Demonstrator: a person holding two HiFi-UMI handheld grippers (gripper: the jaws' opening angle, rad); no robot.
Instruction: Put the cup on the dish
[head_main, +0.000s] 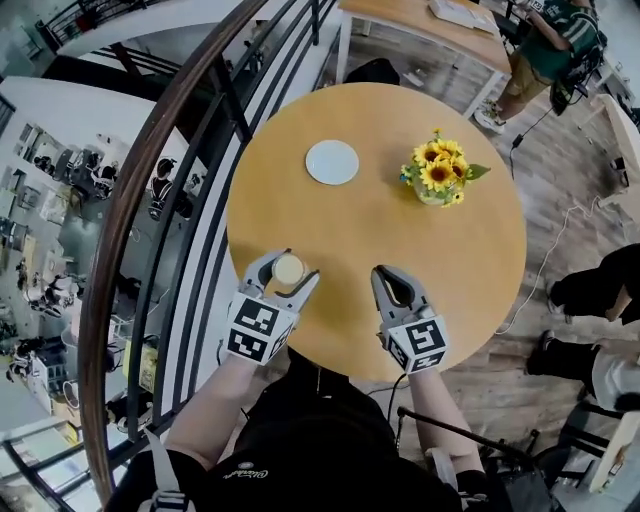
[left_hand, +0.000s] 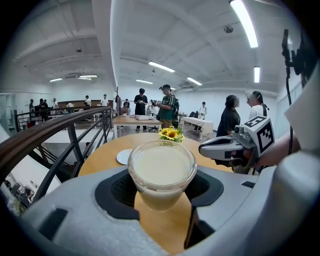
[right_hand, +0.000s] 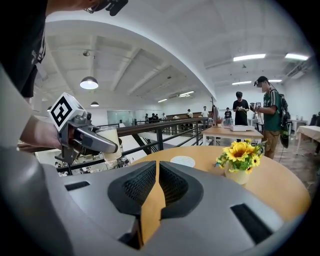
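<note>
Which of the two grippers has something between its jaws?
The left gripper: it grips the cup of creamy liquid, while the right gripper has its jaws closed on nothing.

A dark railing (head_main: 150, 190) runs left of the round wooden table (head_main: 380, 230); plank floor (head_main: 565, 170) lies right of it.

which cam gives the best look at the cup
The left gripper view: the cup fills the centre, clear-walled with pale cream contents, gripped by the left claw. The head view shows only its top from above. The right gripper view shows it small, partly behind that claw.
</note>
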